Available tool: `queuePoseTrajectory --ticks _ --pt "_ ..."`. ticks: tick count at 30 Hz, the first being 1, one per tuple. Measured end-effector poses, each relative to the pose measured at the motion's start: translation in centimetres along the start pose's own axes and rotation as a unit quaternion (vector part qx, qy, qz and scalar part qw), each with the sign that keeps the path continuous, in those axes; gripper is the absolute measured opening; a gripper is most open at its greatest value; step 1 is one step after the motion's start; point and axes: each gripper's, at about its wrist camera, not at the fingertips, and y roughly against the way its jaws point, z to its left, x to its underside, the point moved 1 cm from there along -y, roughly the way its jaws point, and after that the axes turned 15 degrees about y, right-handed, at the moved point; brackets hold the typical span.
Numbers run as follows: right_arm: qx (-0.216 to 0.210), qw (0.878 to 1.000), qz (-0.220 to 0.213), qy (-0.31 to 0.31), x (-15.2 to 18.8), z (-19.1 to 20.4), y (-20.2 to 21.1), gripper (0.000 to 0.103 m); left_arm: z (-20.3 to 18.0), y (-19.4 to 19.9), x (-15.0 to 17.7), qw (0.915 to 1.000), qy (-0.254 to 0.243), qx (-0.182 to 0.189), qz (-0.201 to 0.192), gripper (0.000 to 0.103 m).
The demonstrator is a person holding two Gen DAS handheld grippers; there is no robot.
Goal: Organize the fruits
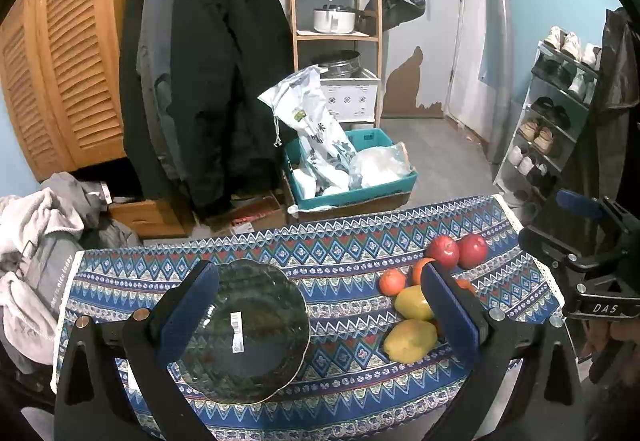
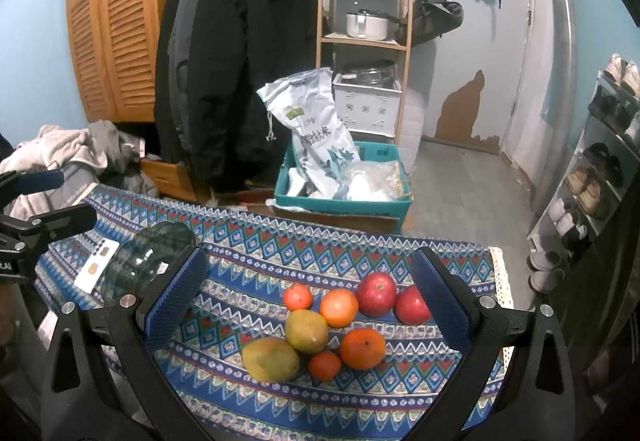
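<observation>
- Hovering over a table with a blue patterned cloth (image 2: 256, 253), both grippers hang above it and neither one holds anything.
- left gripper (image 1: 320, 305): blue pads spread wide apart, nothing between them. It sits above the dark glass plate (image 1: 248, 329), which lies flat on the left side of the cloth and has a white sticker near its middle.
- right gripper (image 2: 308, 305): also spread wide, not touching any fruit. The whole fruit pile sits on the cloth in the gap between its fingers, seen from above.
- The fruit is all bunched on the right side of the cloth, well apart from the plate:
- two red apples (image 2: 376, 293) side by side at the far end of the bunch, the right one partly behind the gripper finger
- two yellow-green mangoes (image 2: 271, 359) on the near left, just about touching each other
- a big orange (image 2: 362, 348) on the near right, a second orange one (image 2: 339, 307) beside the left apple, plus two small reddish-orange ones (image 2: 324, 365)
- A white card (image 2: 97, 269) lies on the cloth just beside the plate.
- Behind the table: a teal crate (image 2: 344, 201) with bags in it, black coats (image 2: 240, 53) hanging, and a wooden shelf (image 2: 364, 37).
</observation>
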Motion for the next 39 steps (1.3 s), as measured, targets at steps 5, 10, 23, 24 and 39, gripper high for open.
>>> queuePoseTrajectory --ticks 5,10,23,24,39 --pt "-0.003 1.0 0.005 -0.002 0.2 0.1 -0.1 0.1 -0.1 -0.4 0.1 1.0 -0.001 -0.002 0.004 0.102" --pt "-0.001 1.0 0.012 0.005 0.0 0.3 -0.5 0.1 -0.3 -0.4 0.3 1.0 0.001 -0.001 0.008 0.102" --pt "0.008 0.997 0.07 -0.004 1.1 -1.5 -3.8 0.1 -1.1 -3.2 2.2 0.998 -0.012 -0.005 0.062 0.102" --pt "0.007 0.997 0.079 -0.011 1.3 -1.8 -4.1 0.1 -1.2 -3.5 2.5 0.9974 -0.012 -0.003 0.072 0.102" --pt "-0.003 0.99 0.134 -0.046 4.3 -3.7 -7.9 0.1 -4.4 -8.7 4.7 0.99 -0.046 -0.001 0.134 0.102"
